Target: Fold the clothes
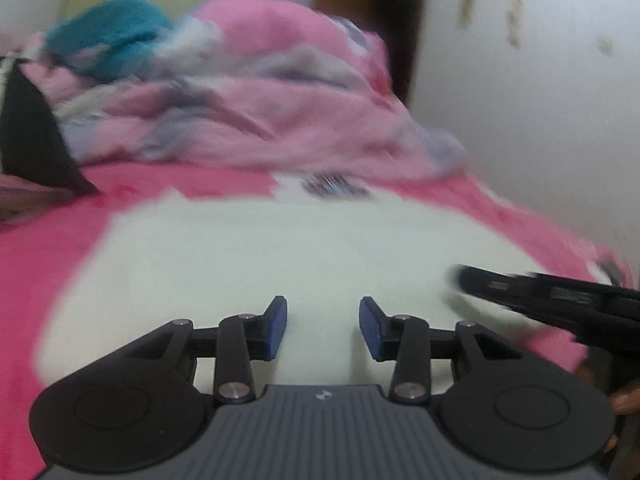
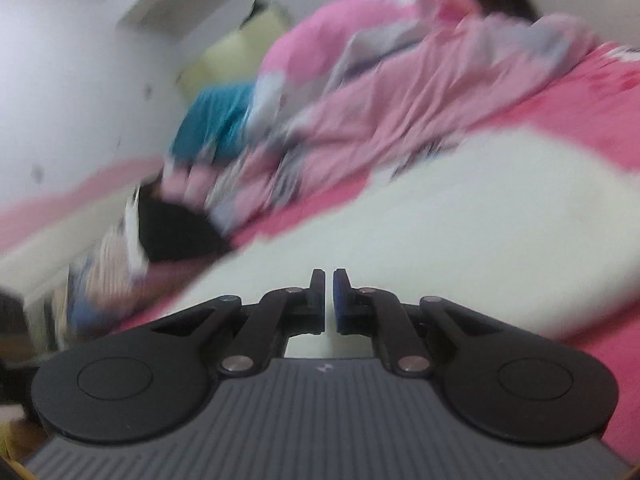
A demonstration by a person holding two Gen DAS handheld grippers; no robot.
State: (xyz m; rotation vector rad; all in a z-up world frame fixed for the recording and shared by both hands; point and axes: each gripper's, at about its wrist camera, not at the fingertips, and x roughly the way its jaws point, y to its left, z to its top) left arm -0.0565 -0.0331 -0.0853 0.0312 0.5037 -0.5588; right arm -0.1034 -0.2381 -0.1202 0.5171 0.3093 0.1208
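While my left gripper (image 1: pixel 323 326) hangs low over the white cloth (image 1: pixel 256 256) with its jaws apart and nothing between them, my right gripper (image 2: pixel 328 300) sits with its jaws all but together and, so far as I can see, empty; both views are smeared, so I read fine detail with caution.

That cloth lies spread flat on the pink bed (image 1: pixel 48 240), filling the near ground in both views; behind it rises a heap of pink bedding (image 1: pixel 280 100), with a teal piece (image 1: pixel 116 28) on top of it and a black piece (image 1: pixel 28 132) at its left end; a printed tag (image 1: pixel 332 188) shows at the cloth's far edge; the dark arm coming in from the right of the left view I take to be my other gripper, close by.

I judge the step to be taking a fresh hold on the cloth for a fold; to do it well I would open the right jaws before touching down; I would bring each gripper to an edge or corner rather than the middle, where only a pucker can be pinched; I would pick up the top layer alone, not the bed cover beneath; I would lift both sides level, so the fold line runs straight; I would keep well apart from the heap, lest it snag.
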